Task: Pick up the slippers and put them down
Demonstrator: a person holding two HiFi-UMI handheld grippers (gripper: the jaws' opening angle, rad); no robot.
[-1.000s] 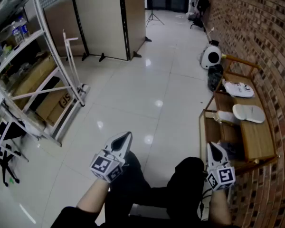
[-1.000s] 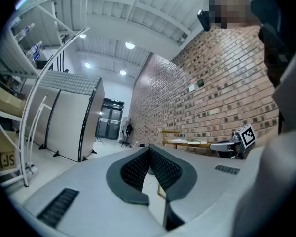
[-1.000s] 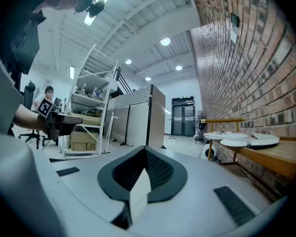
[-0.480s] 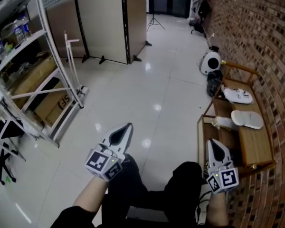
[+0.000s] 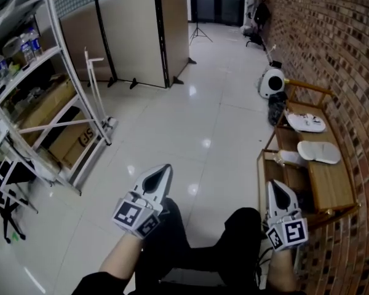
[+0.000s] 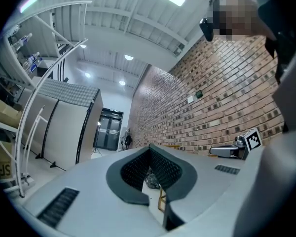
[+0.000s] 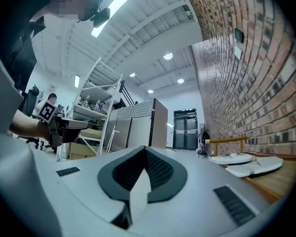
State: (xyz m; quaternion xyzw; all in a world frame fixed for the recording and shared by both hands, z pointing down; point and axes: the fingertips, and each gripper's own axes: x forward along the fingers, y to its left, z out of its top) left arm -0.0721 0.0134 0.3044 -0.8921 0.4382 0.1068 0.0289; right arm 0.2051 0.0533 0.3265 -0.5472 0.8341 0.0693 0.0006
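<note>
Two white slippers lie on a wooden shoe rack (image 5: 335, 192) by the brick wall at the right, one nearer (image 5: 318, 152) and one farther (image 5: 306, 123). The right gripper view shows them low at the right, the far slipper (image 7: 230, 158) and the near slipper (image 7: 259, 166). My left gripper (image 5: 162, 169) is over the floor in front of my knees, shut and holding nothing, with its tips meeting (image 6: 149, 147). My right gripper (image 5: 274, 187) hovers at the rack's near end, short of both slippers. It is shut too and has nothing in it (image 7: 145, 148).
Metal shelving (image 5: 31, 97) with boxes and bottles lines the left side. Beige partition panels (image 5: 135, 35) stand at the back. A round white device (image 5: 272, 80) and a dark bag (image 5: 278, 105) sit on the floor past the rack. My legs in dark trousers (image 5: 234, 241) show below.
Both grippers have risen a little in front of me and stay shut. The slippers lie where they were.
</note>
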